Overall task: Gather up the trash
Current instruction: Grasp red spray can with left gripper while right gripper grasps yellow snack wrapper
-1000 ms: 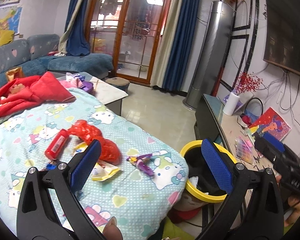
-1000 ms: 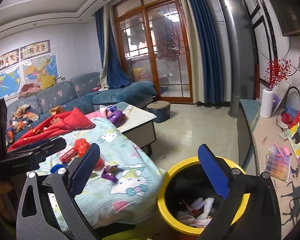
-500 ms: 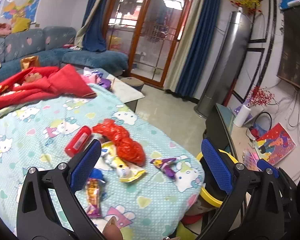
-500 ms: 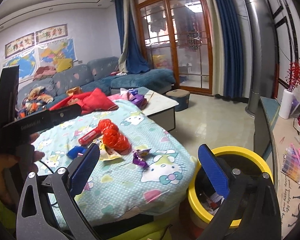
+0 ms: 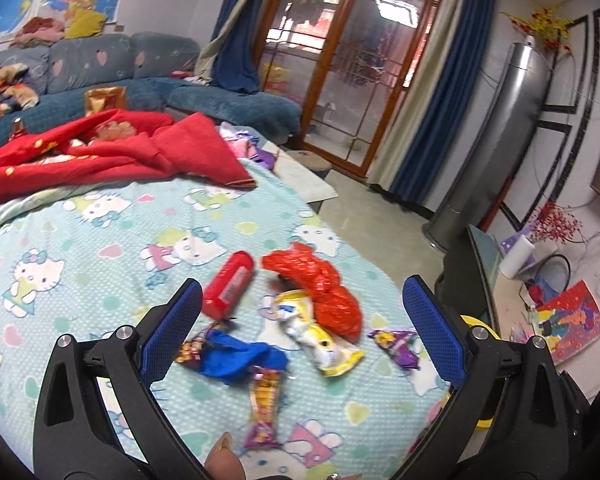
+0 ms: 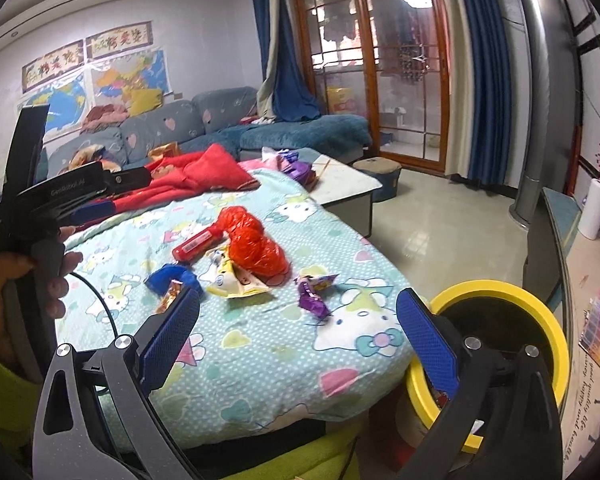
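Note:
Trash lies on the cartoon-cat blanket (image 5: 99,240): a red bottle (image 5: 228,289), a crumpled red bag (image 5: 320,288), a yellow-white snack packet (image 5: 320,340), a blue wrapper (image 5: 235,356), an orange-purple candy wrapper (image 5: 264,404) and a purple wrapper (image 5: 396,345). My left gripper (image 5: 300,340) hangs open above this pile, holding nothing. My right gripper (image 6: 297,340) is open and empty over the blanket's near edge, with the purple wrapper (image 6: 314,292) ahead of it. A yellow-rimmed bin (image 6: 500,292) stands at the blanket's right end, beside the right finger.
A red quilt (image 5: 99,152) covers the far end of the blanket. A blue sofa (image 6: 219,124) sits behind, a low table (image 6: 340,188) beyond the blanket. A TV stand (image 6: 560,240) with a paper roll (image 6: 594,210) lines the right. A hand (image 6: 31,268) holds the left gripper.
Both grippers have swung left, away from the bin and toward the trash pile. The left gripper now sits closer over the wrappers. Both stay open.

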Available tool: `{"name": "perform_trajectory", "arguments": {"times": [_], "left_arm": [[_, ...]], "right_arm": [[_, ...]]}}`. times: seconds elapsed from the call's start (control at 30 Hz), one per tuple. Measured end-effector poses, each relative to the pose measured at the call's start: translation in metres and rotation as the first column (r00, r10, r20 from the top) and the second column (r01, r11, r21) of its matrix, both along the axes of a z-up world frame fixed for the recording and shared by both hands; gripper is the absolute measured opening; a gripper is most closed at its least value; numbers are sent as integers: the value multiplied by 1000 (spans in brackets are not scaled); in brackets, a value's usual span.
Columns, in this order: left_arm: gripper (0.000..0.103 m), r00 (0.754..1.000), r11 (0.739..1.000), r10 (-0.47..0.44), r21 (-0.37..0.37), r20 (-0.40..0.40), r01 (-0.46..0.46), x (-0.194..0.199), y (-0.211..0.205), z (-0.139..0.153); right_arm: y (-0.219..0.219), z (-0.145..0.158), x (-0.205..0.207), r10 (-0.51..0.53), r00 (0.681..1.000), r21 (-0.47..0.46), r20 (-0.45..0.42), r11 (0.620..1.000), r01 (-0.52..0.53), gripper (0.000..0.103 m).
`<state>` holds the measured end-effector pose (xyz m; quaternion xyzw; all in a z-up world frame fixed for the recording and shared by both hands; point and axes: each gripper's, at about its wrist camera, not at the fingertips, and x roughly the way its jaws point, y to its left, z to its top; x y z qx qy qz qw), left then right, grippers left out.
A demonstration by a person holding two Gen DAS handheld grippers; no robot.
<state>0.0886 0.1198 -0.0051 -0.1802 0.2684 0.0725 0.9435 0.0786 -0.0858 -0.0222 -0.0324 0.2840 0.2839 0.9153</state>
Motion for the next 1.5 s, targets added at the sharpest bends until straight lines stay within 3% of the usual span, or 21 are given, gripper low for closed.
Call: {"name": "perform_trajectory", "arguments": {"times": [0.37,0.6,0.73,1.0,1.1,1.2,1.3,1.37,1.5], "left_arm": [[92,993,993,108,-36,-52,-110,-2,53,-20],[92,983,985,143,-78,-113,-152,1,87,-39],[92,982,985,119,-105,-145,-135,12,99,-48],[69,972,985,-19,-170,-235,-22,54,97,-74],[69,960,982,-61,-188,-273,9,70,97,-85],[68,950,985,-79,-169,-302,29,83,97,-92],[60,937,985,-111,-160,-331,60,96,95,-98],[58,926,986,-124,-152,-355,74,102,93,-103],[47,915,984,-138,-154,-380,84,109,88,-112]], "right_arm": [[55,-19,7,159,986,-57,-49,985,-161,95],[87,-36,18,229,961,-44,-155,970,-238,78],[111,-46,19,271,939,-32,-210,958,-283,67],[147,-69,25,306,892,0,-332,946,-325,65],[154,-79,29,315,870,6,-379,941,-338,63],[157,-90,33,316,849,24,-425,941,-338,53],[155,-92,31,319,850,26,-419,940,-340,48],[151,-92,29,319,854,14,-412,939,-344,35],[142,-90,26,331,844,27,-421,935,-353,21]]}}
